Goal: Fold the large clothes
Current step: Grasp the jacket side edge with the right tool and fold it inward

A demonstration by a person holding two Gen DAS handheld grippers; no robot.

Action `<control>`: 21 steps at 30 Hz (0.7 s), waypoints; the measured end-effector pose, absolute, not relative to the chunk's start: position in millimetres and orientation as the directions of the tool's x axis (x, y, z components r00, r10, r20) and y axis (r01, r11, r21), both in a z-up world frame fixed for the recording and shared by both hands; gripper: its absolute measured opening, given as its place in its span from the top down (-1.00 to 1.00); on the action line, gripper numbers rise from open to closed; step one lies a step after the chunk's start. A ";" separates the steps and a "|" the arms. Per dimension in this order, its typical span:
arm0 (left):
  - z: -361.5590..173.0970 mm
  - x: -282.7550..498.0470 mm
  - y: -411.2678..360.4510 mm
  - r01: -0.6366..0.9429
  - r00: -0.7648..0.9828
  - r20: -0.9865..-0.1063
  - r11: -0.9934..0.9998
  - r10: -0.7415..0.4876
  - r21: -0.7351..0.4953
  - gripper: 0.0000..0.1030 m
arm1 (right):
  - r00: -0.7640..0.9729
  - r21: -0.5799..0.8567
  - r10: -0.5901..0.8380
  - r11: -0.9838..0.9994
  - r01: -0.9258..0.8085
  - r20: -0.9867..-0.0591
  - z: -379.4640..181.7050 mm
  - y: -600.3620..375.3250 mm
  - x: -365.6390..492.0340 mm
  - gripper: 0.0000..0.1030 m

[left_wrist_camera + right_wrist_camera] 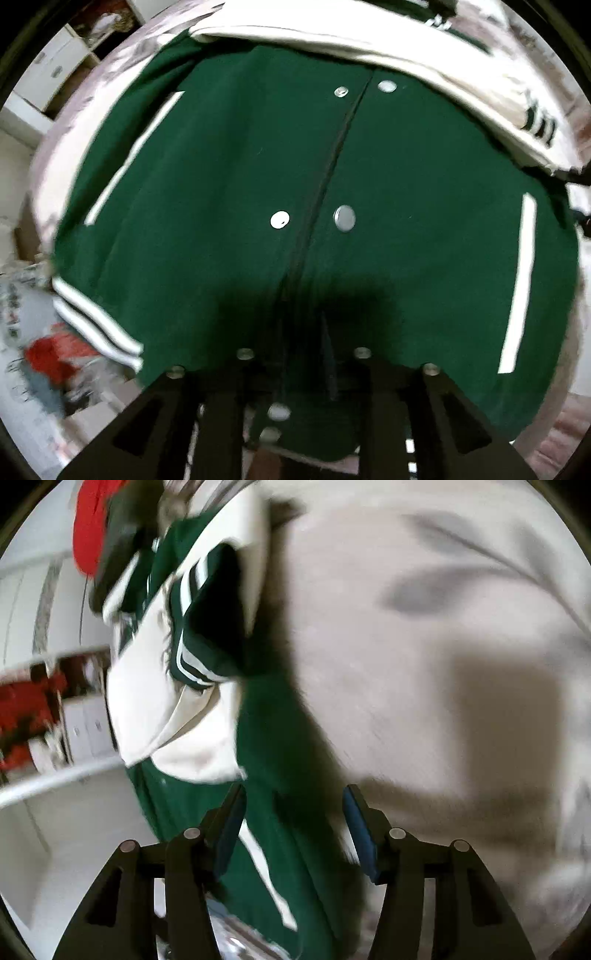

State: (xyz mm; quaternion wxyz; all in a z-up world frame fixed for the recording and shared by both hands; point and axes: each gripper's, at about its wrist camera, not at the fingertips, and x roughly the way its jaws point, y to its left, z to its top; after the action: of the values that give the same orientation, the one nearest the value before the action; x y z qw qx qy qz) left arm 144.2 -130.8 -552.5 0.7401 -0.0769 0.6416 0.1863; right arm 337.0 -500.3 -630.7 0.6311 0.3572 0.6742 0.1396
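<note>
Left wrist view: left gripper jaws nearly closed, pinching the hem of the green jacket right at the front placket; fabric bunches dark between the pads. Right gripper jaws stand half open, straddling the jacket's side edge, pads not pressing yet.

Jacket lies front-up on the bed, spreading ahead of the left jaws, cream sleeves folded across its far end.

To do it well, I'd say: close the right jaws on both layers at the hem corner, match the left grip's height, lift together, keep the placket straight.

Counts: one jacket, six snaps visible, two white pocket stripes.
</note>
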 end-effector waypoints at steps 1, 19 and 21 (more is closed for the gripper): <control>-548.4 145.7 -135.7 -0.372 0.099 -0.976 0.917 0.193 0.144 0.59 | 0.034 0.614 0.631 0.739 0.277 -0.775 -632.5 -493.6 345.6 0.07; -590.9 155.5 -167.7 -0.397 0.129 -0.908 0.860 0.398 0.321 -1.00 | -0.046 0.558 0.566 0.821 0.117 -0.823 -630.9 -506.3 361.4 -0.08; -591.7 147.9 -158.9 -0.436 0.183 -0.920 0.867 0.347 0.241 -1.00 | -0.046 0.492 0.493 0.870 0.031 -0.869 -635.4 -486.9 364.8 0.19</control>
State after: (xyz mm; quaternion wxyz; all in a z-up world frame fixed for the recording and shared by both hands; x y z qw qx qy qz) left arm 147.9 -158.9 -591.7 0.7682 -0.0377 0.5860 0.2549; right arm 364.8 -486.9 -635.4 0.6649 0.1866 0.7022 0.1735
